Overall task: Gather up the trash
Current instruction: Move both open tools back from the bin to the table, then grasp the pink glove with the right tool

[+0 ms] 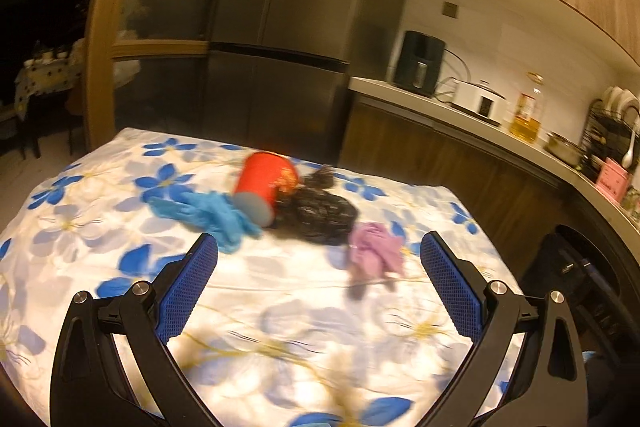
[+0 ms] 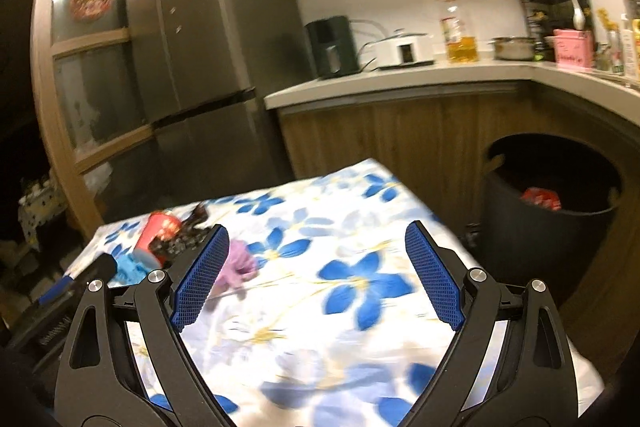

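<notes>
On the flowered tablecloth (image 1: 280,307) lies a tipped red cup (image 1: 266,183), a blue glove (image 1: 208,213), a crumpled black bag (image 1: 320,215) and a pink glove (image 1: 374,251). My left gripper (image 1: 319,251) is open and empty, just short of this trash. In the right wrist view the red cup (image 2: 158,229), black bag (image 2: 182,241), blue glove (image 2: 132,267) and pink glove (image 2: 238,261) lie at the left. My right gripper (image 2: 316,239) is open and empty above the cloth (image 2: 320,327). A black trash bin (image 2: 548,203) with red trash inside stands right of the table.
A grey fridge (image 2: 208,47) stands behind the table. A kitchen counter (image 2: 400,75) holds an appliance, an oil bottle, a pot and a dish rack. The left gripper's finger (image 2: 80,277) shows at the left edge of the right wrist view.
</notes>
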Motion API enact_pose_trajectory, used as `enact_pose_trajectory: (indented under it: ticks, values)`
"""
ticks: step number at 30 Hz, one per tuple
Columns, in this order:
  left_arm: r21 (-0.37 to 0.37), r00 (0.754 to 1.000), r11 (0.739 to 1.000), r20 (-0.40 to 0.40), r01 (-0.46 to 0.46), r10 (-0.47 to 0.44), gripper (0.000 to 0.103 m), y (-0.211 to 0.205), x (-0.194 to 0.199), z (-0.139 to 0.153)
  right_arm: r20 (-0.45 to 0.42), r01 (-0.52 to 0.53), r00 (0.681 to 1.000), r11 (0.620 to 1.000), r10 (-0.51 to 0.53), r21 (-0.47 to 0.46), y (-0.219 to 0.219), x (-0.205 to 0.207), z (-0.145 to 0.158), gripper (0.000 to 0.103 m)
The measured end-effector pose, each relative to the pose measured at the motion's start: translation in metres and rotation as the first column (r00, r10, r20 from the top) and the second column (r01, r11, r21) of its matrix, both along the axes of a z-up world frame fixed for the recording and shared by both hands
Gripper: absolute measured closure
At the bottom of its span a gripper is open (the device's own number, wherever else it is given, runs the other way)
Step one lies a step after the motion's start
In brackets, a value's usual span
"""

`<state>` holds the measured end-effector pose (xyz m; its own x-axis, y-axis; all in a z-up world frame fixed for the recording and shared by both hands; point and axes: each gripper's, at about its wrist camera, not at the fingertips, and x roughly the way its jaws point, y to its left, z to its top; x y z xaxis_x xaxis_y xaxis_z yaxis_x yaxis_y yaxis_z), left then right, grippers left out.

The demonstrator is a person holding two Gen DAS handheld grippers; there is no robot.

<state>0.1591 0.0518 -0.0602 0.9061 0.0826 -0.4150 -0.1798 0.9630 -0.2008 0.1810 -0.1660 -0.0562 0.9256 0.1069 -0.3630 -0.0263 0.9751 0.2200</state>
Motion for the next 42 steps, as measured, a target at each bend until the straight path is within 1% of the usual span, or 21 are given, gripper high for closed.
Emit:
enact_pose_trajectory:
  ticks: [3, 8, 15, 18, 20, 21, 23, 24, 26, 28, 33, 36, 39, 42]
  values:
    - [-0.008, 1.000, 0.999, 0.002, -0.031, 0.031, 0.006, 0.016, 0.001, -0.001, -0.027, -0.047, 0.999, 0.999, 0.047, -0.024, 0.028, 0.020, -0.012, 0.020]
    - [-0.017, 0.997, 0.997, -0.001, -0.075, 0.075, 0.006, 0.039, 0.005, -0.003, -0.072, -0.085, 0.994, 0.995, 0.081, -0.045, 0.059, 0.052, -0.028, 0.030]
    - [-0.036, 0.997, 0.996, 0.002, -0.075, 0.076, 0.006, 0.051, 0.020, -0.004, -0.153, -0.101, 0.984, 0.992, 0.089, -0.069, 0.085, 0.086, -0.051, 0.041]
    - [-0.056, 0.998, 0.996, -0.005, -0.065, 0.065, 0.006, 0.053, 0.028, -0.006, -0.185, -0.112, 0.978, 0.991, 0.097, -0.068, 0.090, 0.097, -0.057, 0.050]
    - [-0.061, 0.998, 0.997, -0.007, -0.055, 0.054, 0.006, 0.052, 0.034, -0.009, -0.212, -0.122, 0.972, 0.990, 0.104, -0.075, 0.093, 0.102, -0.062, 0.061]
    - [-0.063, 0.999, 0.997, -0.012, -0.050, 0.049, 0.006, 0.052, 0.037, -0.011, -0.223, -0.129, 0.969, 0.989, 0.109, -0.077, 0.094, 0.103, -0.065, 0.063]
    - [-0.071, 0.999, 0.996, -0.021, -0.045, 0.044, 0.006, 0.051, 0.042, -0.013, -0.239, -0.148, 0.963, 0.987, 0.128, -0.068, 0.095, 0.106, -0.068, 0.078]
    - [-0.076, 0.999, 0.996, -0.025, -0.044, 0.042, 0.006, 0.051, 0.045, -0.014, -0.243, -0.153, 0.961, 0.986, 0.134, -0.061, 0.094, 0.107, -0.069, 0.082]
    - [-0.087, 0.999, 0.995, -0.030, -0.041, 0.038, 0.006, 0.050, 0.049, -0.017, -0.248, -0.167, 0.957, 0.985, 0.149, -0.052, 0.094, 0.107, -0.070, 0.096]
    - [-0.089, 0.999, 0.995, -0.035, -0.036, 0.033, 0.006, 0.048, 0.052, -0.018, -0.245, -0.180, 0.956, 0.983, 0.164, -0.047, 0.093, 0.105, -0.068, 0.101]
    - [-0.090, 0.998, 0.996, -0.050, -0.029, 0.024, 0.006, 0.041, 0.057, -0.022, -0.185, -0.167, 0.970, 0.985, 0.157, -0.037, 0.080, 0.089, -0.054, 0.102]
    - [-0.112, 0.998, 0.994, -0.063, -0.019, 0.012, 0.008, 0.035, 0.064, -0.024, -0.138, -0.136, 0.982, 0.990, 0.130, -0.030, 0.061, 0.075, -0.042, 0.102]
    - [-0.145, 0.997, 0.989, -0.079, -0.009, -0.002, 0.010, 0.024, 0.079, -0.027, -0.113, -0.110, 0.988, 0.994, 0.109, -0.003, 0.044, 0.065, -0.033, 0.102]
    - [-0.150, 0.995, 0.989, -0.101, -0.012, -0.004, 0.012, 0.012, 0.094, -0.031, -0.084, -0.092, 0.992, 0.996, 0.093, 0.016, 0.026, 0.053, -0.023, 0.102]
